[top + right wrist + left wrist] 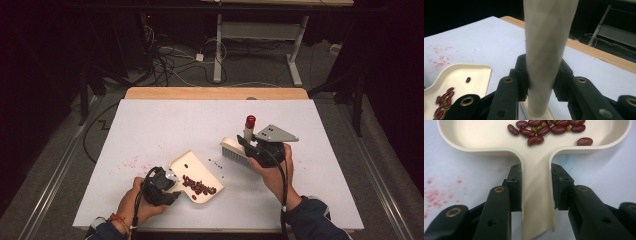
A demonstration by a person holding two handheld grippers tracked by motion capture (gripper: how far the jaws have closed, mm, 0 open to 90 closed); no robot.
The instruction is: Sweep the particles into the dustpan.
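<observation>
I'm scanning for anything readable and coming up blank: no lettering, label, brand or number on the cream dustpan (pixel 536 165), none on the brush handle (pixel 546 50), none on the white bench (pixel 165 125) from edge to edge.

High view looks down over table (pixel 150 120); claw cameras close, low — all share dustpan (pixel 196 172).

A dim room, cables (pixel 167 62) on grey floor (pixel 260 75) beyond a white-legged desk (pixel 260 30).

smooth cream plastic dustpan (pixel 536 202), glossy red beans (pixel 544 130), matt white table (pixel 165 125).
</observation>
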